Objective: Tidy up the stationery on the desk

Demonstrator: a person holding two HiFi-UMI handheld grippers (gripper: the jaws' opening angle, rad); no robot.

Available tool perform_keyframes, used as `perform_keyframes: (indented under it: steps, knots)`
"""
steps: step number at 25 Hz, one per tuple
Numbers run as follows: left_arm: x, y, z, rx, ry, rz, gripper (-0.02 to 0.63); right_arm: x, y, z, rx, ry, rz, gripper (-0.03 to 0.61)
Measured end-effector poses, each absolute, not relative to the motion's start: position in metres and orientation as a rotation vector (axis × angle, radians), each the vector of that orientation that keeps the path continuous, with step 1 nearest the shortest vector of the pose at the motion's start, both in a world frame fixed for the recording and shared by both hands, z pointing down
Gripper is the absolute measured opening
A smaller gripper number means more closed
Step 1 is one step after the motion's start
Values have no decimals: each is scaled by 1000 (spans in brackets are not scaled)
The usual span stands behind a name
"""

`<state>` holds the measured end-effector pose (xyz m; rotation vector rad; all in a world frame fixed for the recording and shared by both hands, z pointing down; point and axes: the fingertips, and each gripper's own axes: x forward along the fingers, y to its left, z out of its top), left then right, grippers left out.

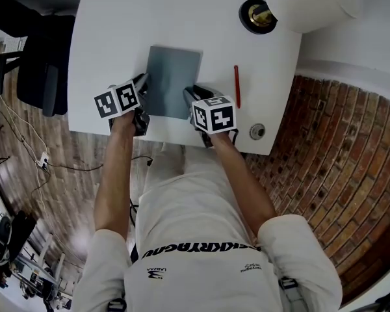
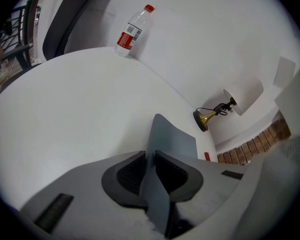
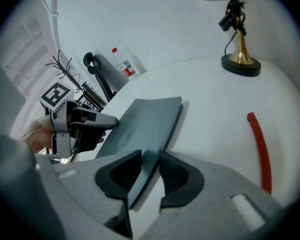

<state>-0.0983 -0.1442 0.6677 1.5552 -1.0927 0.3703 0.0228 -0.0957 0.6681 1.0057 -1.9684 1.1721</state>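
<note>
Left tongs [image 2: 150, 156] and right tongs [image 3: 149, 159] each pinch an edge of the grey book [image 1: 173, 80] on the middle of the desk [image 1: 110, 38], so next I think I should lift both sides together.

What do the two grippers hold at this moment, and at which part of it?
The grey notebook, held by both: the left gripper is shut on its left edge, the right gripper on its right edge near the person-side corner.
</note>
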Motion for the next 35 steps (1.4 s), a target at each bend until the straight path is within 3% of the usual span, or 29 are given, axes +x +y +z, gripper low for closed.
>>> perform_keyframes:
  steps: [11,16,24,35]
  knots:
    - [-103,-142,658,1626,-1239,401,58,36,-94,660,1094,-1979,1118,129]
    - [-99,-133,628,1691,-1276,396,57,61,-90,640,1171,-1994,1035,129]
    - [-85,-115,576,1804,-1296,358,0,102,-91,609,1275,-2004,925,129]
    - [-57,-81,517,1998,-1314,266,-2,167,-93,593,1358,-1961,787,126]
